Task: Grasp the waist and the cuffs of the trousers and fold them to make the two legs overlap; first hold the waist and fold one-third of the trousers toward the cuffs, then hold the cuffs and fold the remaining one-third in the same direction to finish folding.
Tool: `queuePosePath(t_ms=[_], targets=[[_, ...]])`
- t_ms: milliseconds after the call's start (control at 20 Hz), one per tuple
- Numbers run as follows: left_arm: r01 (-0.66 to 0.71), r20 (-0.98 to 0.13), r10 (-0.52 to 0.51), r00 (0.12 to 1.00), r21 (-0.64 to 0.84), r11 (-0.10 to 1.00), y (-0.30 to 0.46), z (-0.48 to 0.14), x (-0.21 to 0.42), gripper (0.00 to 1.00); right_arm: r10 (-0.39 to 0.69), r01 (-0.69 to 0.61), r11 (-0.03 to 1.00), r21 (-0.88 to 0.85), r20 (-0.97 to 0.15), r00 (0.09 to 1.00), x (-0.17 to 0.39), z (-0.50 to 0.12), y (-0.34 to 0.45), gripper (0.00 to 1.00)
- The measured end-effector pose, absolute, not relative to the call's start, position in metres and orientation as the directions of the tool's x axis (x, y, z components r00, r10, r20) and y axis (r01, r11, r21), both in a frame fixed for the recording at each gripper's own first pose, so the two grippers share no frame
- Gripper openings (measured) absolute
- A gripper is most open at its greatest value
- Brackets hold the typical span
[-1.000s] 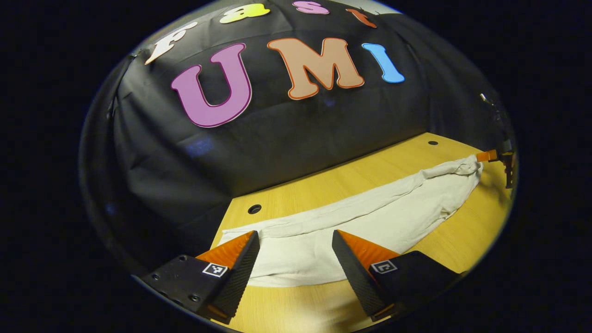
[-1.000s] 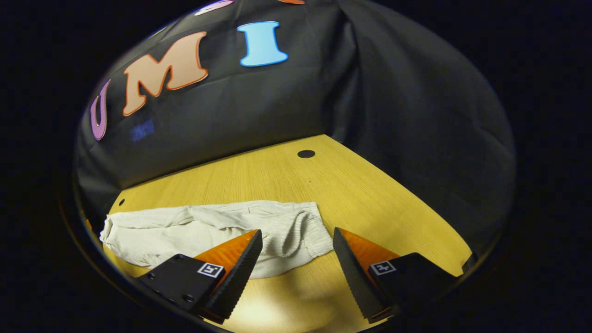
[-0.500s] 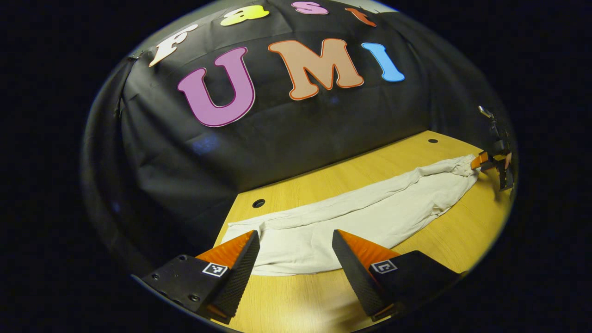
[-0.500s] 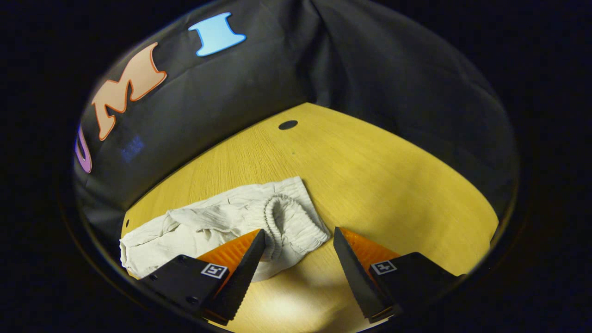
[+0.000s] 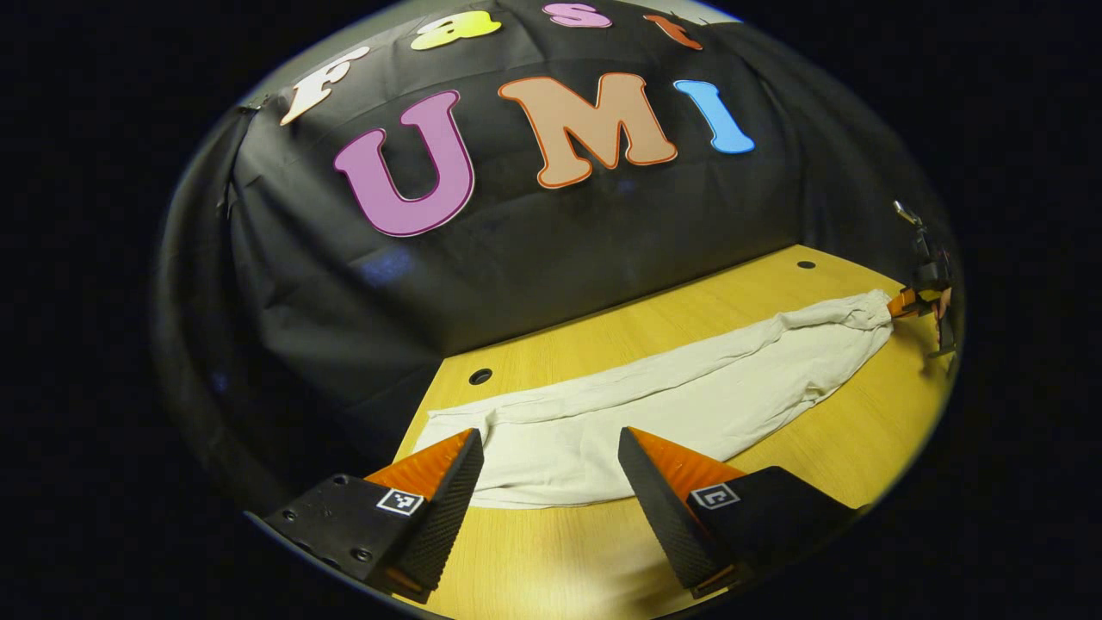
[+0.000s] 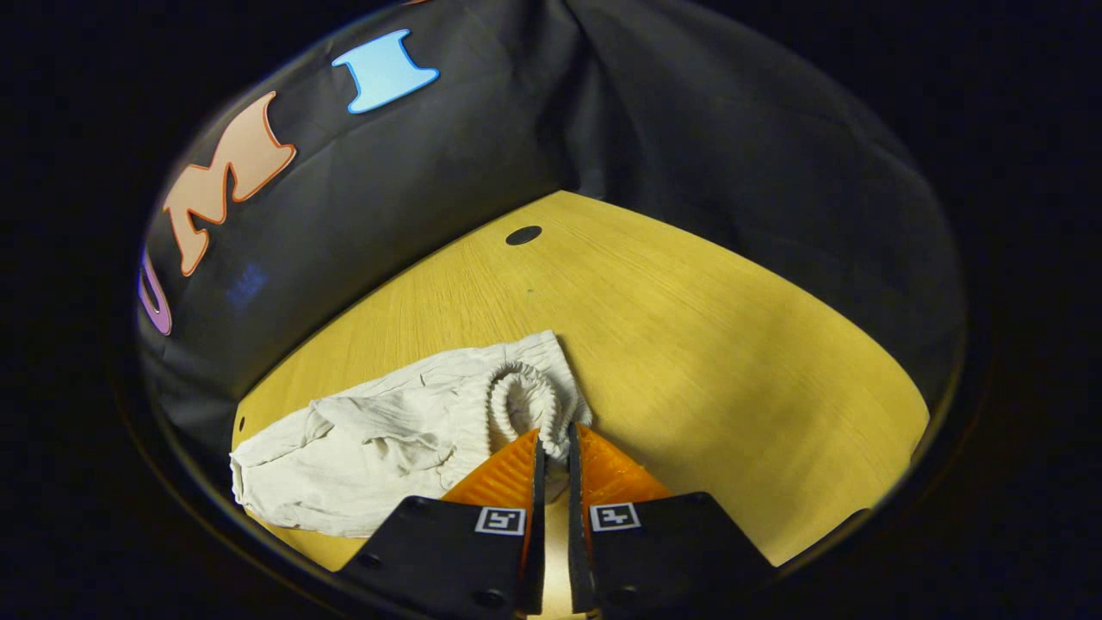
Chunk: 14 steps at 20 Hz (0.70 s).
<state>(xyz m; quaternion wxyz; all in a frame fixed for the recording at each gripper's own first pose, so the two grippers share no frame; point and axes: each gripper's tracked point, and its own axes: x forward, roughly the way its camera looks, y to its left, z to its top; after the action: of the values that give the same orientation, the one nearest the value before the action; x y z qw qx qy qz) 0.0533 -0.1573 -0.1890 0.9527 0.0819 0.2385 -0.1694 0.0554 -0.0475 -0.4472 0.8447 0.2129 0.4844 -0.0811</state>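
White trousers (image 6: 379,435), waistband pinched by right gripper (image 6: 551,443)

One trousers (image 5: 671,405), one table (image 5: 844,448), two tongs (image 5: 549,474) (image 6: 551,443)

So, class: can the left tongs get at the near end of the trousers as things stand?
Probably yes: the left tongs stand open just above the trousers lying flat on the table, with nothing between.

The left gripper view sits low at one end of the wooden table (image 5: 654,323), looking along the trousers (image 5: 671,405) toward the booth's back wall, the right gripper (image 5: 904,303) small and far off. The right gripper view hangs close above the other end, angled down into the booth corner; both share the trousers (image 6: 379,439) and table (image 6: 689,344).
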Motion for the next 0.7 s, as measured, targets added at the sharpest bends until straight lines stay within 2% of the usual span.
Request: queuePosePath(t_ms=[300, 700], targets=[[0.336, -0.474, -0.279, 0.835, 0.039, 0.941, -0.164, -0.185, 0.055, 0.96, 0.065, 0.381, 0.872, 0.308, -0.844, 0.533, 0.055, -0.422, -0.058, 0.13], [0.324, -0.462, -0.292, 0.837, -0.01, 0.946, -0.146, -0.189, 0.061, 0.96, 0.134, 0.294, 0.859, 0.42, -0.737, 0.663, 0.068, -0.343, -0.073, 0.13]])
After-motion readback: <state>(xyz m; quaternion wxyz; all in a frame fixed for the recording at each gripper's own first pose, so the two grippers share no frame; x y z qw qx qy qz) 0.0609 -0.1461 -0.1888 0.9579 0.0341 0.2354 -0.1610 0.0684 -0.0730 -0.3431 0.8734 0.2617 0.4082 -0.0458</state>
